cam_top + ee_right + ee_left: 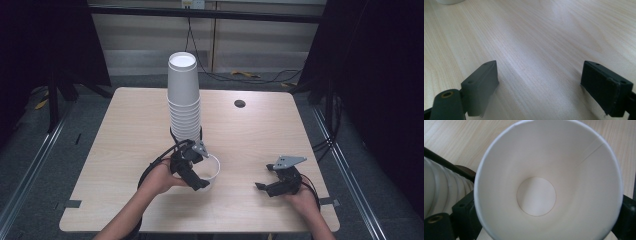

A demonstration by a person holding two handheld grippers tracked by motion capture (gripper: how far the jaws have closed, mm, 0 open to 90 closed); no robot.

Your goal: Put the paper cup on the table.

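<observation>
Holding a single white paper cup [210, 172] by its sides, the left gripper [192, 172] has its jaws closed on the cup wall, mouth facing its camera, low over the wooden table [125, 150]. At 3 o'clock from it, the right gripper [277, 186] waits with jaws wide apart and nothing between them. At 12 o'clock stands the tall stack of inverted cups [183, 97]. I judge this cup is just separated; next it must be set down, away from the stack.

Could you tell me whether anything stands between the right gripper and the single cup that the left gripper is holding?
Nothing visible does: bare table lies between the open right gripper and the single cup in the left gripper.
</observation>
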